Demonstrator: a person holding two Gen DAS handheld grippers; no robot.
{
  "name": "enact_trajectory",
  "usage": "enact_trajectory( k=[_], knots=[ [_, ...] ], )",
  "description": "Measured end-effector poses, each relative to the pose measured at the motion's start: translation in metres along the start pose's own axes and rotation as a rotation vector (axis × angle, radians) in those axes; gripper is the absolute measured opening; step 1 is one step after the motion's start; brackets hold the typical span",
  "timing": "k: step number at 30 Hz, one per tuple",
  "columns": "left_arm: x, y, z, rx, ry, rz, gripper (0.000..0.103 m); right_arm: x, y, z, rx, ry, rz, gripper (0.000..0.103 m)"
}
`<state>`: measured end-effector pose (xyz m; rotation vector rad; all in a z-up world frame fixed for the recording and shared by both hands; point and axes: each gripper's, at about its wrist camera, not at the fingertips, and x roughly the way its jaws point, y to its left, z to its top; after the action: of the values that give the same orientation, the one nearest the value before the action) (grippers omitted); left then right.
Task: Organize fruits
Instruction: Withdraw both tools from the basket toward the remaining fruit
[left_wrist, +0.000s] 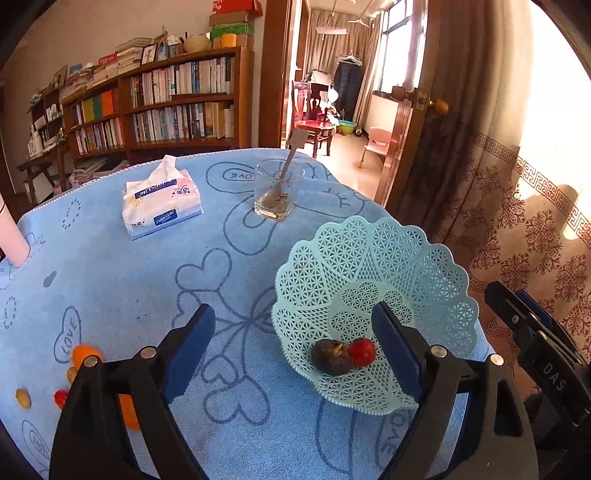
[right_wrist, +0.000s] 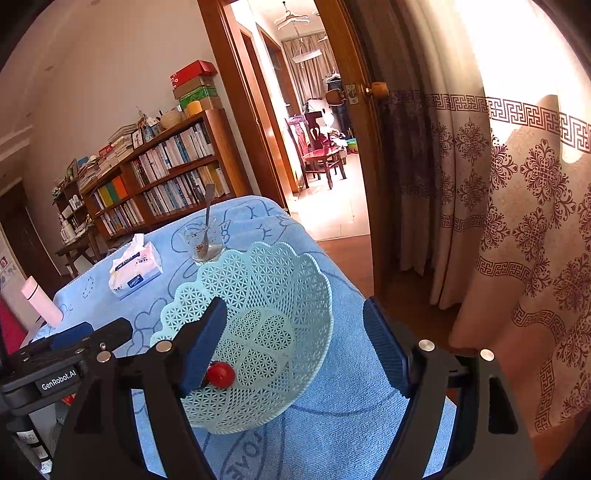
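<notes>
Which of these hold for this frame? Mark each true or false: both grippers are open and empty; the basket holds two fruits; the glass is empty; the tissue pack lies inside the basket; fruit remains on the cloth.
1. Left gripper and right gripper are open and empty: true.
2. The basket holds a dark fruit and a red tomato: true.
3. The glass is empty: false; a spoon stands in it.
4. The tissue pack lies inside the basket: false; it rests on the blue cloth.
5. Orange fruit remains on the cloth: true.
</notes>
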<state>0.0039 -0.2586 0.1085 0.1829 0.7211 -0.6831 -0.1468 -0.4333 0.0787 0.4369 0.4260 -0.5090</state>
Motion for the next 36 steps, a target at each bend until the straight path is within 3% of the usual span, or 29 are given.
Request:
enact_trajectory(
  k=[23,29,36],
  knots=[
    [-0.062,0.106,-0.013,-0.093,-0.085,0.219,0.091,-0.003,0.049,-0.027,-0.092,0.050,0.093,0.080],
    [-0.069,0.146,-0.017,-0.155,-0.063,0.248,0.091,-0.004,0.060,-0.032,-0.102,0.065,0.112,0.080],
    [-0.047,0.183,-0.028,-0.250,0.030,0.226,0.090,-0.003,0.078,-0.040,-0.124,0.098,0.143,0.080]
  ],
)
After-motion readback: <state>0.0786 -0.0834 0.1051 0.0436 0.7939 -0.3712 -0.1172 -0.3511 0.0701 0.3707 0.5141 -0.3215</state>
